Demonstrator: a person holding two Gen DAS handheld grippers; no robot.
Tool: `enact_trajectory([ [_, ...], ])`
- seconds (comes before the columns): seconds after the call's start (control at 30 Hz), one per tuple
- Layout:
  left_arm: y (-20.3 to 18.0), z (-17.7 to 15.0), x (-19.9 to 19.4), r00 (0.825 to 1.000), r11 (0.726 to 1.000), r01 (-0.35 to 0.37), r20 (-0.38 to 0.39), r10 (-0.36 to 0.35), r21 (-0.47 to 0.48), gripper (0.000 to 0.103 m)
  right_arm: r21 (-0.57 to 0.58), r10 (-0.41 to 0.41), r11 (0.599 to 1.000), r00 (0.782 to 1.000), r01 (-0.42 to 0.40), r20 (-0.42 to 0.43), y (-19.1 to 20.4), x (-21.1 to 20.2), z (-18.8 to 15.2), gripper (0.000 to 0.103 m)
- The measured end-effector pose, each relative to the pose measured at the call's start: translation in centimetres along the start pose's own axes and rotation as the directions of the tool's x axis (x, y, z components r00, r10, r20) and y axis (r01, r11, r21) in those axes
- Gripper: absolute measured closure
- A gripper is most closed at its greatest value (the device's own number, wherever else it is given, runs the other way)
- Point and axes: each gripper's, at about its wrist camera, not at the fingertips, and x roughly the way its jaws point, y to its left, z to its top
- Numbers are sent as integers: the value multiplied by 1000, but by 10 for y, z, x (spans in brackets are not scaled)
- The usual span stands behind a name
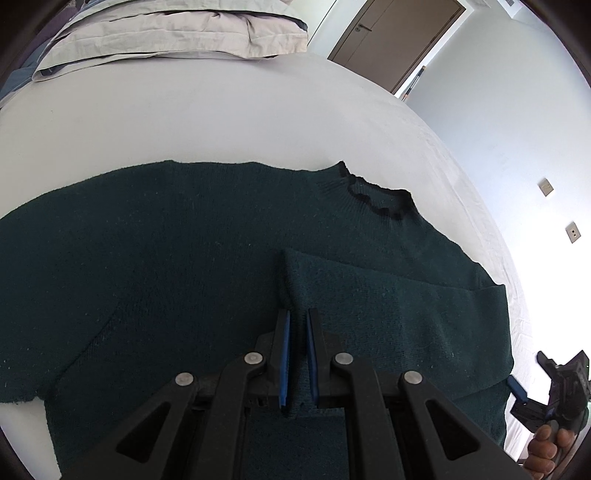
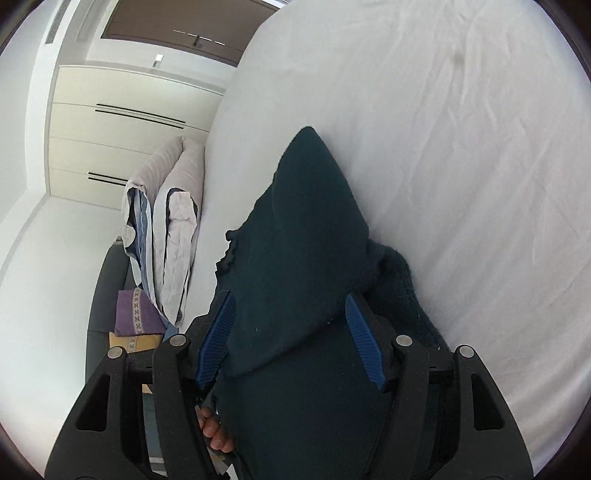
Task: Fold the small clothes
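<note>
A dark green knit sweater [image 1: 184, 240] lies flat on the white bed [image 1: 221, 118], collar [image 1: 376, 195] at the far right, one sleeve [image 1: 406, 306] folded across the body. My left gripper [image 1: 298, 317] is shut on the end of that folded sleeve, its blue pads nearly together. In the right wrist view the sweater [image 2: 306, 236] fills the gap between the fingers of my right gripper [image 2: 290, 306], which is open with the jaws wide apart. The right gripper also shows at the lower right of the left wrist view [image 1: 546, 391].
Folded pale bedding [image 1: 177, 33] lies at the far edge of the bed, also in the right wrist view [image 2: 166, 229]. A purple and yellow folded textile [image 2: 135, 321] sits beyond the bed. A brown door [image 1: 391, 40] and white wall lie to the right.
</note>
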Motion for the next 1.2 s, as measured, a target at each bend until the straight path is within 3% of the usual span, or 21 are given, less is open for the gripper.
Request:
enact_trajectory([
  [0.13, 0, -3, 0, 1000, 1000, -4, 3, 4, 6, 93, 58, 1, 998, 1000, -1, -2, -12, 12, -1, 42],
  [0.27, 3, -5, 0, 1000, 1000, 6, 7, -6, -10, 93, 133, 71, 987, 991, -85, 113, -30, 3, 15, 43],
  [0.4, 6, -5, 2, 1000, 1000, 19, 17, -18, -19, 91, 195, 102, 973, 986, -127, 134, -50, 2, 17, 61],
  [0.53, 9, -7, 4, 999, 999, 33, 30, -32, -17, 90, 106, 23, 994, 995, -34, 102, -36, -11, 7, 60],
  [0.63, 10, -8, 6, 998, 999, 43, 50, -42, -18, 90, -30, -61, 997, 986, 66, 154, -7, -28, 16, 59],
  [0.7, 13, -10, 6, 996, 998, 57, 65, -55, -30, 90, -112, -101, 986, 979, 122, 175, 13, -27, 30, 59],
  [0.83, 14, -14, 7, 993, 997, 73, 96, -70, -29, 90, -275, -184, 934, 967, 228, 178, 49, 12, 64, 59],
  [0.93, 14, -14, 7, 992, 997, 75, 102, -72, -27, 90, -298, -285, 898, 944, 323, 167, 51, 51, 84, 59],
  [1.03, 13, -16, 8, 991, 997, 72, 110, -70, -18, 90, -350, -318, 868, 936, 351, 150, 54, 73, 89, 69],
  [1.13, 12, -17, 8, 990, 997, 72, 119, -69, -14, 90, -422, -392, 792, 897, 442, 205, 60, 82, 86, 89],
  [1.2, 13, -18, 8, 990, 997, 75, 123, -72, -17, 90, -414, -392, 793, 895, 447, 215, 56, 81, 89, 94],
])
